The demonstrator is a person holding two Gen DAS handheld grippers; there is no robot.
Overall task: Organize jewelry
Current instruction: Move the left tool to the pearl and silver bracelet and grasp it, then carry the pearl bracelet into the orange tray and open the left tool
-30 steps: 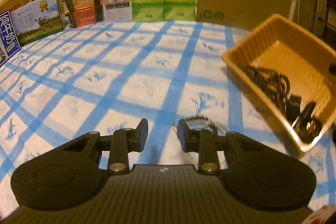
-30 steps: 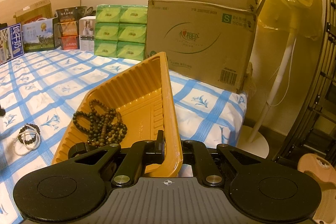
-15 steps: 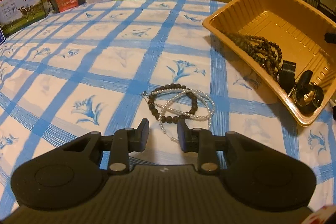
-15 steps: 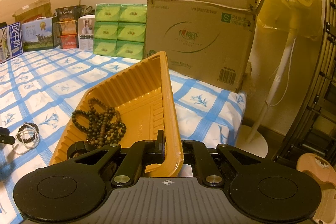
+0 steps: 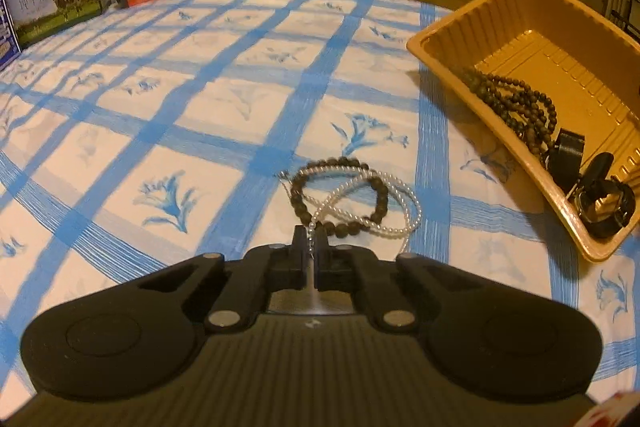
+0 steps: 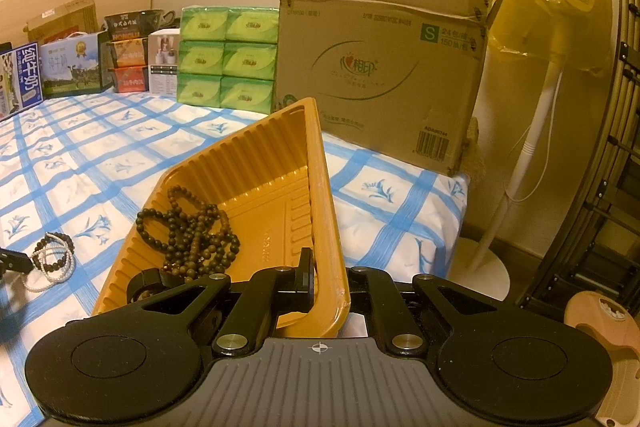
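Since the earlier frame, left gripper [image 5: 310,241] had sunk toward the blue-checked cloth [image 5: 168,99] and its jaws had just closed, pinching a pearl strand [image 5: 372,203] tangled with a dark bead bracelet [image 5: 340,195]; right of these, the orange tray [image 6: 320,163] held dark prayer beads [image 6: 188,227]; right gripper [image 6: 328,287] clamped its near rim.

Tray [image 5: 472,83] right end cut off; right tool [image 6: 329,291] outer finger hidden behind wall.
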